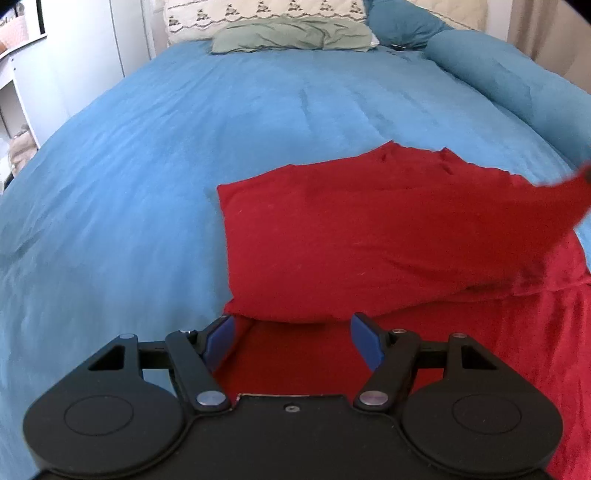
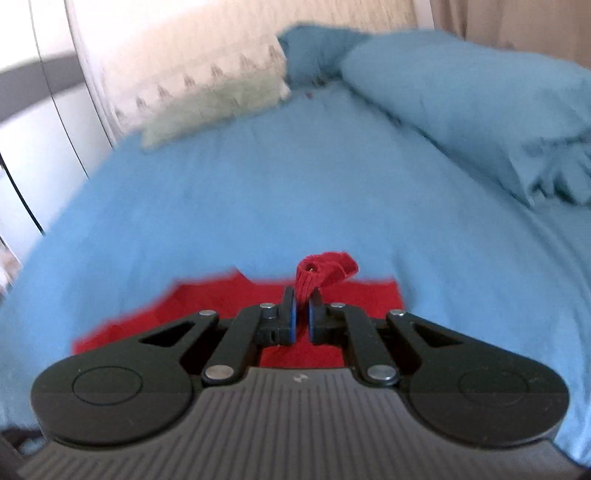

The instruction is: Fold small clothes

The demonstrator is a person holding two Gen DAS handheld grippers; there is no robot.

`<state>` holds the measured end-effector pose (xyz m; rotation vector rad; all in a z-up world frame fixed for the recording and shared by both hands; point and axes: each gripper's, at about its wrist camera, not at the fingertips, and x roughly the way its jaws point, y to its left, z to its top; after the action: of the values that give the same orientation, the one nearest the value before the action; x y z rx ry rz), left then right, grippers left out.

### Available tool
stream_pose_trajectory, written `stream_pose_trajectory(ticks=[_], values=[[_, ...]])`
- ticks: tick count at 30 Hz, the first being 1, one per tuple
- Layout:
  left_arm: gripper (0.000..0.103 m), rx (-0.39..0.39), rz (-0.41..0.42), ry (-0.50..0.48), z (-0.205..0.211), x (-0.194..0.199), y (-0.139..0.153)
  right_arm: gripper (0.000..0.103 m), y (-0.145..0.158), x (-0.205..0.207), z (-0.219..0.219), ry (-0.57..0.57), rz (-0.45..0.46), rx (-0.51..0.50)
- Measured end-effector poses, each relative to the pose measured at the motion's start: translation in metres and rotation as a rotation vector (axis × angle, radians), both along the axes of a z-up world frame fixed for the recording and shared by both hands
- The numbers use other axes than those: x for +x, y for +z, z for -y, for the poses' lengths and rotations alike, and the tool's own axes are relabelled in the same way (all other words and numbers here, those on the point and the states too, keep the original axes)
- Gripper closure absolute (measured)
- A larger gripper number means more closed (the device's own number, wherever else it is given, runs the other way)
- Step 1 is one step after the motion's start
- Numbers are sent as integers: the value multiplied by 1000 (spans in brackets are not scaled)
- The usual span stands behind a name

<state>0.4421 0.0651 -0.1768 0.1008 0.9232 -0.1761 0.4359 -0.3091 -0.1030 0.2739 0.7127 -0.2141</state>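
Note:
A small red garment [image 1: 351, 236] lies on the blue bedspread [image 1: 184, 147], partly folded over itself. My left gripper [image 1: 295, 332] is open just above the garment's near part, holding nothing. My right gripper [image 2: 302, 299] is shut on a bunched corner of the red garment [image 2: 325, 271] and holds it lifted above the rest of the cloth [image 2: 207, 306]. In the left wrist view that lifted corner [image 1: 576, 192] is stretched up at the far right, blurred.
A green pillow [image 1: 291, 35] and a white patterned pillow [image 1: 258, 11] lie at the head of the bed. A rolled blue duvet [image 1: 517, 85] runs along the right side. White cupboards [image 1: 55, 74] stand left of the bed.

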Motion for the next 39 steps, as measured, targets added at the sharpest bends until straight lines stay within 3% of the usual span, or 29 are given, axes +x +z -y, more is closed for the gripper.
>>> stream_pose_trajectory(ticks=[7, 9, 10, 11, 13, 14, 20, 27, 28, 30, 32, 35, 39], values=[[29, 13, -13, 18, -2, 6, -6, 81, -55, -7, -2, 30, -91, -49], [29, -2, -21, 32, -3, 7, -3, 76, -64, -7, -1, 0, -109, -69], [29, -18, -26, 41, -4, 7, -1, 60, -67, -7, -2, -26, -118, -88], [29, -35, -30, 47, -3, 7, 1, 38, -68, -9, -5, -48, -127, -107], [29, -65, -33, 49, -1, 6, 5, 20, -64, -15, -10, -82, -103, -147], [29, -71, -30, 49, 0, 5, 8, 18, -61, -21, -12, -72, -75, -156], [29, -87, -20, 35, 14, 5, 11, 12, -55, -21, -33, 111, -18, -107], [29, -75, -36, 42, 14, 4, 4, 8, -107, -1, -16, 68, -143, -1], [29, -67, -45, 47, 13, 3, 2, 1, -111, -2, -16, 77, -125, -1], [29, -63, -56, 60, 10, 0, -1, 0, -114, 2, -20, 124, -131, -47], [29, -56, -59, 68, 6, -5, 1, 0, -111, 4, -29, 152, -147, -106], [29, -11, -54, 84, 5, -12, 11, 0, -93, -3, -29, 169, -104, -68], [29, -17, -45, 87, -1, -22, 31, 0, -60, -21, -30, 199, -48, -68]])
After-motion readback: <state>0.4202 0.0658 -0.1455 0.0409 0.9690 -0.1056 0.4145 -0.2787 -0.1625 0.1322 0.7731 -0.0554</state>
